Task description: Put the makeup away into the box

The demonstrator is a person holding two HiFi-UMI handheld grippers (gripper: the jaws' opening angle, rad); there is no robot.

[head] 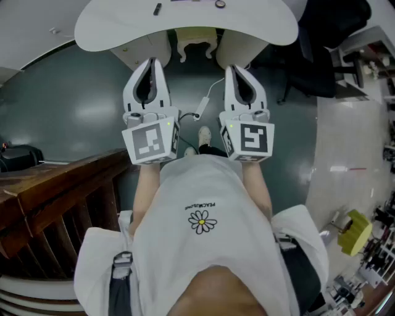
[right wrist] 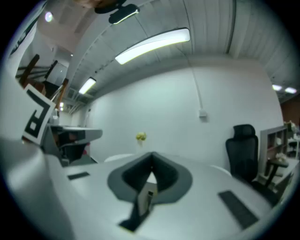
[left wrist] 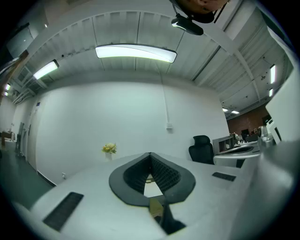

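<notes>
Not started: the left gripper (head: 150, 62) and right gripper (head: 237, 66), jaws together, hold nothing. Small items (head: 157, 8) on the far white table (head: 185, 28) may be makeup.

**White table** (head: 185, 28), seen from above: a curved top on 2 white pedestals (head: 143, 52). On the top lie 1 small dark bar-shaped item (head: 157, 8) and 1 small round item (head: 220, 4), both too small to identify. The glossy dark grey-green floor (head: 80, 111) carries a cream stool (head: 197, 42) between the pedestals, a white cable with adapter (head: 202, 107) nearer the viewer, and a black office chair (head: 315, 65) at right.
</notes>
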